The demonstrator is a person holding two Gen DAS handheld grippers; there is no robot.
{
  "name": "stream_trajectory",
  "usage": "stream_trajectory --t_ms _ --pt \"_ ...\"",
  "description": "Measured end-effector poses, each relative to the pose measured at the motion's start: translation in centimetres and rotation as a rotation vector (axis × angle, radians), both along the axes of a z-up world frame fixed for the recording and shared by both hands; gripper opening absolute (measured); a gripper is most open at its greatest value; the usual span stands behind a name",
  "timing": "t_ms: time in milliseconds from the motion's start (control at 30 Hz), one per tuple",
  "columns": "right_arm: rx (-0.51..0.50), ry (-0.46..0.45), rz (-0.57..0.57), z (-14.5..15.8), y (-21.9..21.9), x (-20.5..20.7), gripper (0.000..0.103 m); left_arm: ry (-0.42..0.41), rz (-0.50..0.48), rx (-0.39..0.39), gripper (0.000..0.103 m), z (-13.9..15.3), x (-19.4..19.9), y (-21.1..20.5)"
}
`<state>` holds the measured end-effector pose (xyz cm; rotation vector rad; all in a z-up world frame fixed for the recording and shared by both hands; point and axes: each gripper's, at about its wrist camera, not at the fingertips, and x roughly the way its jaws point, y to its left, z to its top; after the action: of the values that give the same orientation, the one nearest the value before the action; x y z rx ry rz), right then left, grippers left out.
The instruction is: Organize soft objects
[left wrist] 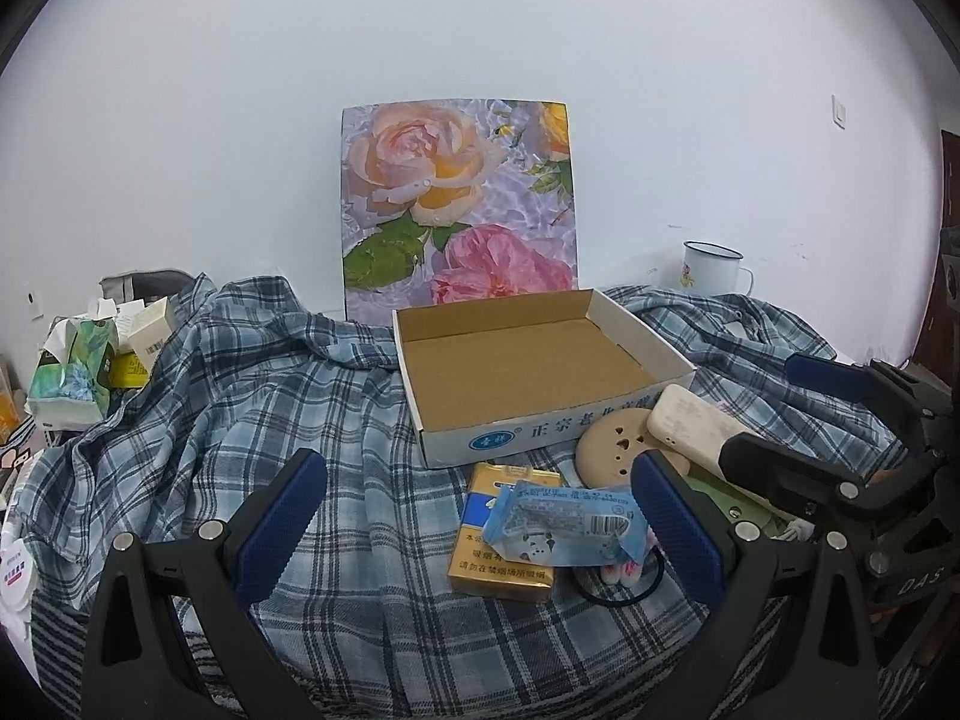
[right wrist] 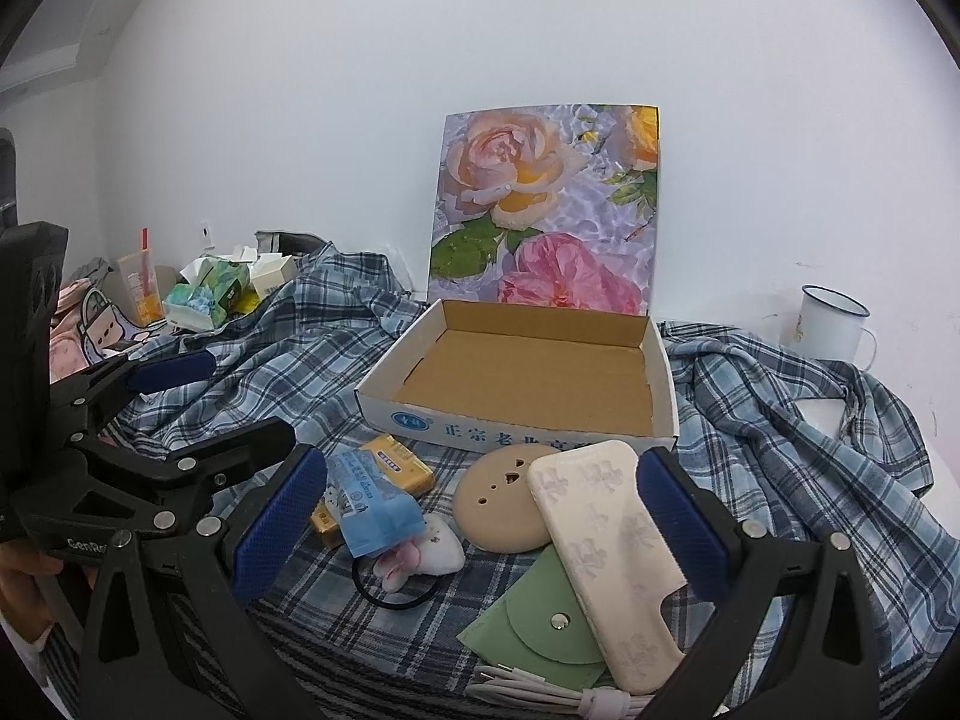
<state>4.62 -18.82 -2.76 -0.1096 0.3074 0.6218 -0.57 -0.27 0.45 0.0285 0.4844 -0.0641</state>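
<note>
there, both grippers (left wrist: 480,516) (right wrist: 480,516) level, agape

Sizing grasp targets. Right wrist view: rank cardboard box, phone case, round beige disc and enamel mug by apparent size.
1. cardboard box
2. phone case
3. round beige disc and enamel mug: similar in apparent size, unranked; the disc is partly covered and nearer, the mug far back.
</note>
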Motion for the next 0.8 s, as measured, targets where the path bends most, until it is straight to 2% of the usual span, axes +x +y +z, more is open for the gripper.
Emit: stream_trajectory --t_ms 800 --pt "-0.008 -0.002 0.000 -0.07 0.45 -0.03 0.103 0.002 0.002 0.002 0.103 -0.12 -0.01 0.32"
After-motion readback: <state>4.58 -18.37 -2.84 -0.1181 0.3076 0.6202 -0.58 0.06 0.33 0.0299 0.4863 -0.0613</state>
